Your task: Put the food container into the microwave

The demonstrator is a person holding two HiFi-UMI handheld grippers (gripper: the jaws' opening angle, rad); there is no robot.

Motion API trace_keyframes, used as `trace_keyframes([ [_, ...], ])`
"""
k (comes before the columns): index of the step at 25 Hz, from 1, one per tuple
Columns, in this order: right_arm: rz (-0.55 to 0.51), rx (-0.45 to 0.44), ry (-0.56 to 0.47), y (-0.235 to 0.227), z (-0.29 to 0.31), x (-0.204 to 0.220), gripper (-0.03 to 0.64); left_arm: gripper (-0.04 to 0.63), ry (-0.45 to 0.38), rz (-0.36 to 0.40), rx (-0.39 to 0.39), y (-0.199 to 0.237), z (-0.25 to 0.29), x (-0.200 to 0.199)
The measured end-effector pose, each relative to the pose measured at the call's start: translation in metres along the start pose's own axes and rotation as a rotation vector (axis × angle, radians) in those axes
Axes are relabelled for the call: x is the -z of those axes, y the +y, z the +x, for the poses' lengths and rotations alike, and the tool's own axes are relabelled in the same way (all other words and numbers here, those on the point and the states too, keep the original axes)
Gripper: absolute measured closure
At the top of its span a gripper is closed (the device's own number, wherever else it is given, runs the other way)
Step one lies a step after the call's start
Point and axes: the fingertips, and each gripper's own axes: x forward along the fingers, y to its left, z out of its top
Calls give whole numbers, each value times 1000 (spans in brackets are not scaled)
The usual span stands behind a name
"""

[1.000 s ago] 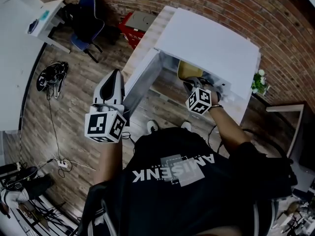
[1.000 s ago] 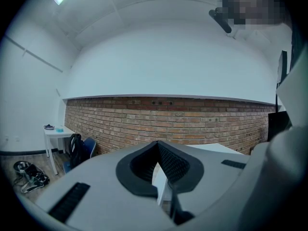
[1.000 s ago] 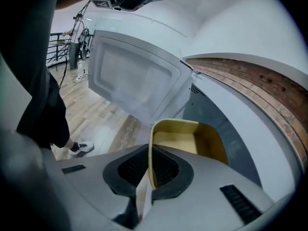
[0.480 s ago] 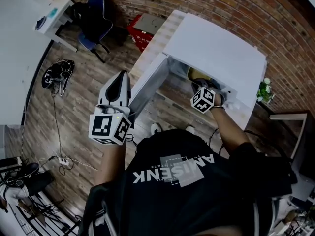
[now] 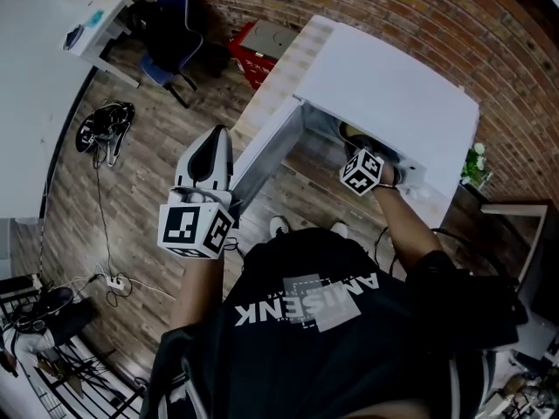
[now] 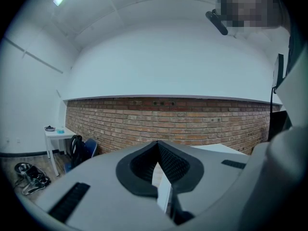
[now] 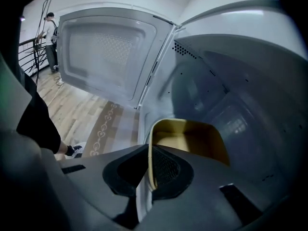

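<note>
my right hand-held gripper [image 7: 150, 170] is pinched shut on the thin side wall of the yellow food container [image 7: 192, 141], held inside the microwave [image 7: 240, 95] cavity; it looks light and bendy, so i judge a gentle rim hold best. my left hand-held gripper [image 6: 157, 158] is closed, empty

From overhead, the microwave's [image 5: 389, 90] white top covers nearly all of the food container [image 7: 192, 143], and only a sliver of yellow rim shows. The right gripper's [image 7: 150, 163] jaws are lost there behind its marker cube [image 5: 362, 171]. Seen along those jaws, the container's near wall drops out of sight between them. Small bluish items [image 5: 75, 35] near the white desk's [image 5: 105, 11] edge are too tiny to name.
</note>
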Motion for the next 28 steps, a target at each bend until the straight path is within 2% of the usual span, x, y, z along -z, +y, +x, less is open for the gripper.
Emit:
trace_keyframes([
  [6,31,5,20,-5,8,1,568,583,3,-7,-2,6,2,2],
  [28,-11,40,56,-7,12,3,565,583,1,-13,12,11,5,3],
])
